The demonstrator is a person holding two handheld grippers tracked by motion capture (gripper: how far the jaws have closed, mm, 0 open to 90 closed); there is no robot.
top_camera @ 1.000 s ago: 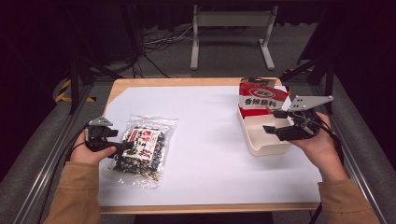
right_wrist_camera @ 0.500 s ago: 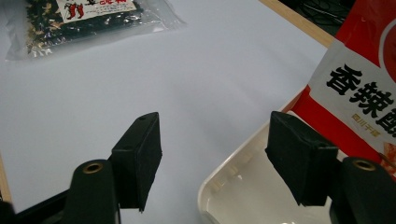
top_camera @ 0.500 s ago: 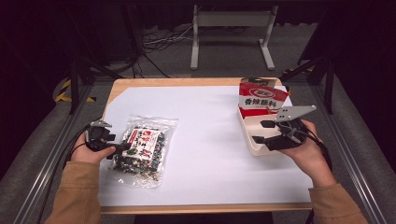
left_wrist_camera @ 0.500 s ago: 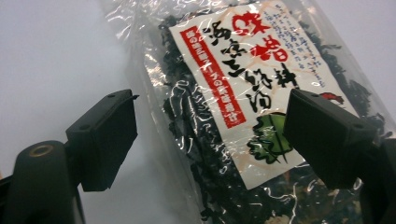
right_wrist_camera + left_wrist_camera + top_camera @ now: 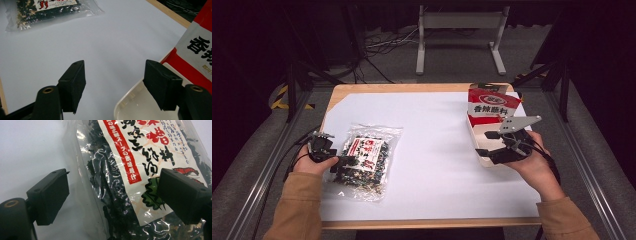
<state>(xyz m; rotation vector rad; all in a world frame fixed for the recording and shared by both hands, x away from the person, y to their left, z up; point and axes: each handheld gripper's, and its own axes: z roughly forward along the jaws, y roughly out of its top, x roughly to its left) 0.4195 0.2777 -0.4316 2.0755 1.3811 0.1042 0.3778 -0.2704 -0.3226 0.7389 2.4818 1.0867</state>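
A clear bag of dark dried seaweed (image 5: 368, 159) with a red and white label lies flat on the left of the white table (image 5: 437, 165). My left gripper (image 5: 343, 162) is low at its left edge, open. In the left gripper view the bag (image 5: 130, 170) runs between the jaws of the left gripper (image 5: 112, 187), which have just been opening; no pad presses it. At the right, a red and white packet (image 5: 491, 106) stands in a white tray (image 5: 476, 141). My right gripper (image 5: 486, 143) is open astride the tray rim (image 5: 127, 101), right gripper (image 5: 115, 75) untouched by it.
The white sheet lies on a wooden tabletop whose edge (image 5: 422, 88) shows at the back. Grey rails (image 5: 262, 175) run along both sides, with cables (image 5: 377, 47) and a metal stand (image 5: 459, 30) on the dark floor behind.
My right gripper has moved left and down, from beside the tray onto its near rim. My left gripper has sunk a little toward the bag's edge.
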